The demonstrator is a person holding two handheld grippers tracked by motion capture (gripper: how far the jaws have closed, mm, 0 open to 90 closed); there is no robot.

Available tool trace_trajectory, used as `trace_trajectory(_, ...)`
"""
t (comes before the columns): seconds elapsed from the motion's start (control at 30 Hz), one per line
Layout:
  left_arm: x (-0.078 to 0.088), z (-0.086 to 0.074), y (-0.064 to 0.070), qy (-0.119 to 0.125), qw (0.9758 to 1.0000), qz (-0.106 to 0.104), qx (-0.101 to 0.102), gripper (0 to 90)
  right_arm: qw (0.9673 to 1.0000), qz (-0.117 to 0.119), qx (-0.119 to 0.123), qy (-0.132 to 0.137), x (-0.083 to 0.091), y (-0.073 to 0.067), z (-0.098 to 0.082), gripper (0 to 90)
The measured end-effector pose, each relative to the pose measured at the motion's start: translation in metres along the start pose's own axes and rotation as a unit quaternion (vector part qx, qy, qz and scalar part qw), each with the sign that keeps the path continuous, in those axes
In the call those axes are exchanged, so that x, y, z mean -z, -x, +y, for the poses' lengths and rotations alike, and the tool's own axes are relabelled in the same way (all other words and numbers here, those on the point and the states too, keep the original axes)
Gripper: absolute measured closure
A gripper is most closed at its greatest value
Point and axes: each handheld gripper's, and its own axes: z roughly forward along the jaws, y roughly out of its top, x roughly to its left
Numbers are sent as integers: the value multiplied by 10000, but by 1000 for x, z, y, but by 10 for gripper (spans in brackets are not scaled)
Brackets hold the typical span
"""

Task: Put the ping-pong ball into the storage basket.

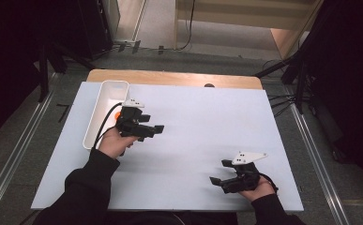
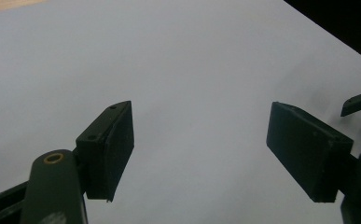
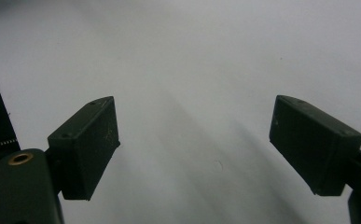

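The left claw hangs over the white worktop, held in the person's left hand just beside a long white tray that lies along the worktop's left edge. Its two black jaws point toward the middle of the sheet, and a black cable runs back from it over the tray's near wall. Something small and orange shows at the tray's right wall, partly hidden by the claw's body; what it is cannot be told. In the left gripper view the left claw stands released, its two pads well apart with bare white worktop between them and nothing touching either pad. At the right edge of that view a dark tip of the other claw pokes in.

The right claw sits low near the front right corner of the worktop, held in the person's right hand, with the grey three-cornered plate on top and its jaws pointing left. In the right gripper view the right claw is likewise released: the pads are spread wide, and only plain white surface lies between them.

The two claws are well apart, the left one farther from the person than the right. Both sleeves are dark. Beyond the white sheet a strip of bare wood shows at the worktop's far edge
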Motion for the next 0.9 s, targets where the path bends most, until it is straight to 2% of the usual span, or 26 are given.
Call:
trace_trajectory(0.3, -3, -9, 7, -103, 9999, -18, -95, 237, 10000, -7, -11, -8, 0, 0, 0, 142)
trace_trajectory(0.5, -3, -15, 9, -85, 9999, -87, -79, 236, 10000, 3, -24, -17, 0, -1, 0, 142)
trace_trajectory(0.7, -3, -20, 14, -128, 9996, -121, -205, 236, 10000, 8, -22, -17, 0, -1, 0, 142)
trace_trajectory(0.9, -3, -28, 16, -181, 9996, -166, -170, 236, 10000, -6, -2, -2, 1, 0, 0, 142)
